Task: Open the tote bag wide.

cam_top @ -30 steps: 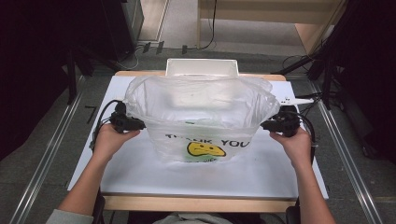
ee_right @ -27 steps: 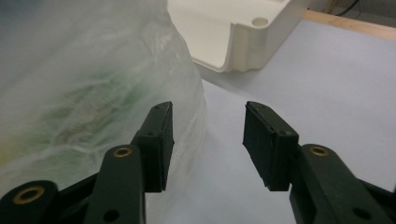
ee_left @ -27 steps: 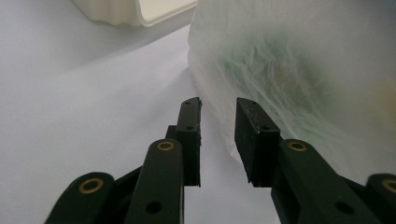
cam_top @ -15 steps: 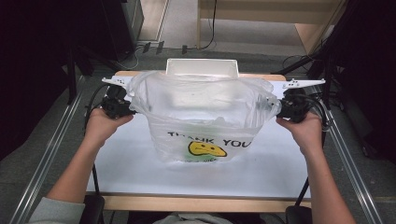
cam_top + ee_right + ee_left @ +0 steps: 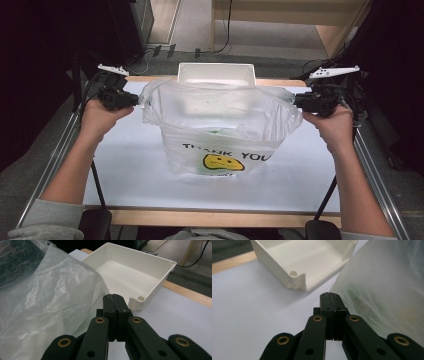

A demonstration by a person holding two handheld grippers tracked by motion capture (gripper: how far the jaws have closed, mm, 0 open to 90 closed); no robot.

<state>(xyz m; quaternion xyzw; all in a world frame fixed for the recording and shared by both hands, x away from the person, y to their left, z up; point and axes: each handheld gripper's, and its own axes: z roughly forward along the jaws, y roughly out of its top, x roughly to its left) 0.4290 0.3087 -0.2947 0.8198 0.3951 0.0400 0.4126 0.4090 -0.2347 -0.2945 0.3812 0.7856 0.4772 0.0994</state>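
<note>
Two grippers, one plastic bag stretched wide between them!
Left gripper (image 5: 134,99) has just clamped its jaws tight on the bag (image 5: 220,130) at its left handle, right gripper (image 5: 298,101) has just done likewise at the right handle, and the bag hangs open over the white table (image 5: 125,160), its smiley print facing the person, with a white tray (image 5: 216,73) just behind it at the far edge.
</note>
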